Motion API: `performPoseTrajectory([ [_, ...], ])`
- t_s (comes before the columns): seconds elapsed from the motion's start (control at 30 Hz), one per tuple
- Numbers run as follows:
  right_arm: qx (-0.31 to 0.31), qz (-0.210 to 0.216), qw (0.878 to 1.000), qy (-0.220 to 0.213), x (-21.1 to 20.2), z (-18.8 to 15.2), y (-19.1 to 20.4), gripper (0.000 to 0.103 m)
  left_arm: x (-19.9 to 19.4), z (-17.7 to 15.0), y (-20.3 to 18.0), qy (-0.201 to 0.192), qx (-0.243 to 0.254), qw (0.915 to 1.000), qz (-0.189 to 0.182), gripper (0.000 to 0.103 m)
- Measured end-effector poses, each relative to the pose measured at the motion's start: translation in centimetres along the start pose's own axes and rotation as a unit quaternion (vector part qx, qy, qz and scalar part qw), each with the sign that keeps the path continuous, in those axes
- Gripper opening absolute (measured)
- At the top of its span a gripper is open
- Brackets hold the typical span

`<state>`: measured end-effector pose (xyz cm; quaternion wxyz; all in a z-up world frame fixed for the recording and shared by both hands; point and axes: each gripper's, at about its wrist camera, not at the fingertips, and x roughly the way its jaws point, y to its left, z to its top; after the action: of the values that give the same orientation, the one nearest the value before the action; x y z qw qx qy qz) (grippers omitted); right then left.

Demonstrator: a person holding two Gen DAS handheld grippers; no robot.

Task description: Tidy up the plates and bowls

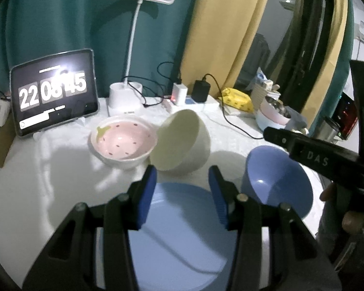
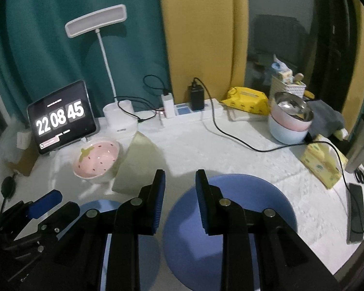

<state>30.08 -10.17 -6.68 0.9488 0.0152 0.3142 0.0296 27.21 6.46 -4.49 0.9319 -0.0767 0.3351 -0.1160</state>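
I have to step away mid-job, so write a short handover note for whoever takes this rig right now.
Left gripper: open, empty, above the light blue plate.
Right gripper: open, empty, over the blue bowl.
The pink strawberry bowl sits upright near the tablet; the cream bowl is tipped on its side and appears to lean against it.
Done: nothing stacked that I can see.
Left: right the cream bowl, then probably nest the bowls and place the plate.
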Motion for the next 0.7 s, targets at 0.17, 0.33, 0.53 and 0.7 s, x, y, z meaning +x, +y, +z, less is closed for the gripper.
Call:
performPoseTrajectory([
  [0.17, -0.013, 0.009, 1.000, 0.007, 1.3, 1.0, 1.6, 0.033, 0.4, 0.5, 1.1, 0.000, -0.001, 1.0000, 0.004, 0.046],
  [0.33, -0.021, 0.025, 0.999, 0.017, 3.0, 1.8, 2.7, 0.044, 0.6, 1.1, 2.1, -0.005, 0.004, 0.9999, 0.014, 0.046],
  [0.53, -0.022, 0.044, 0.998, 0.031, 5.3, 2.6, 3.8, 0.044, 1.2, 2.2, 3.3, -0.008, 0.015, 0.9993, 0.032, 0.046],
  [0.7, -0.013, 0.046, 0.998, 0.044, 7.0, 2.7, 4.2, 0.044, 2.0, 3.2, 3.9, -0.009, 0.035, 0.9987, 0.036, 0.046],
])
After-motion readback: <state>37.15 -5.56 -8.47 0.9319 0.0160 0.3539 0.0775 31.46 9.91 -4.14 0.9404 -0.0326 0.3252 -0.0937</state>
